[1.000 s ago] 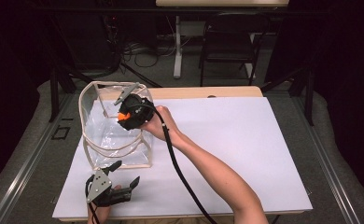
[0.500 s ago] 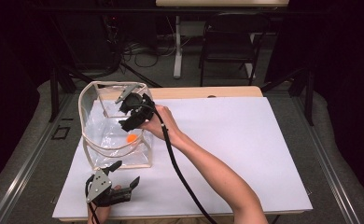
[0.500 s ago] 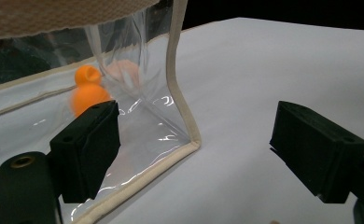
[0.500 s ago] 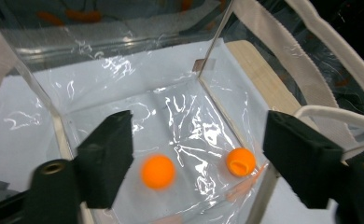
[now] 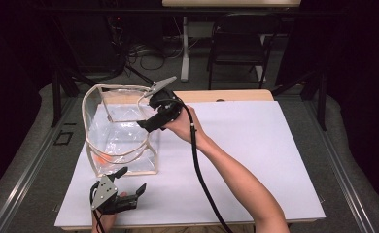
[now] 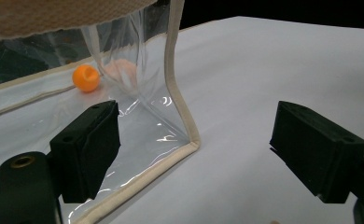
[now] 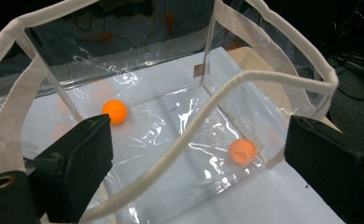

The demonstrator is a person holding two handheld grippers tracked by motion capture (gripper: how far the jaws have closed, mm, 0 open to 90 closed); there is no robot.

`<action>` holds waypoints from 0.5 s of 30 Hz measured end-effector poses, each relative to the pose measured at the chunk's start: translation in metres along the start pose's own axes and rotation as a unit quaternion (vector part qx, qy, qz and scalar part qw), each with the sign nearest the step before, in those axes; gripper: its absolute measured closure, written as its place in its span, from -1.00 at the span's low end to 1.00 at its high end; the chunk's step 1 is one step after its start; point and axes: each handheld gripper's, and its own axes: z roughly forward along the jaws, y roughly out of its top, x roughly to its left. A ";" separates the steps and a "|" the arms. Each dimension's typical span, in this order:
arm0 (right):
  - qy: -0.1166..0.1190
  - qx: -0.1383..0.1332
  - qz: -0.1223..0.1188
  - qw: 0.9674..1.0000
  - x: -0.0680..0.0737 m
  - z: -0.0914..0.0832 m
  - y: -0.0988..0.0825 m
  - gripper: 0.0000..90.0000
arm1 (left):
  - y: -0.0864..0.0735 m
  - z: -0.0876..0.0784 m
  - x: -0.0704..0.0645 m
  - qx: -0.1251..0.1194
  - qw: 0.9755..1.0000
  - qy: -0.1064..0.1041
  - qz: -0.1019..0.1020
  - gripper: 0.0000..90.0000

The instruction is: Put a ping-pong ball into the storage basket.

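Observation:
A clear plastic bag [image 5: 93, 104] with cream trim stands open at the table's left. An orange ball [image 5: 101, 158] lies on its floor near the front left; it also appears in the left gripper view [image 6: 86, 78] and the right gripper view [image 7: 114, 111]. A paler orange patch [image 7: 242, 151] shows on the bag's wall; I cannot tell if it is a reflection. My right gripper [image 5: 147, 124] hovers at the bag's right rim, its jaws just opened wide, nothing between them [image 7: 201, 154]. My left gripper [image 5: 131, 180] rests open before the bag's front corner [image 6: 194, 135].
A white sheet [image 5: 255, 145] covers the table, over a wooden edge [image 5: 226, 95] at the back. The right gripper's black cable [image 5: 199, 170] trails along the forearm. A dark chair [image 5: 236, 43] and floor cables stand beyond the table.
The right gripper opened and let go of the orange ball, which fell into the bag and rolled toward the front left. The gripper then drew back to the right. The left gripper stayed put.

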 end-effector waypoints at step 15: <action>-0.004 0.012 0.006 1.000 -0.012 -0.019 -0.020 -0.95 | 0.001 0.001 0.000 -0.002 1.000 0.001 -0.001 -0.65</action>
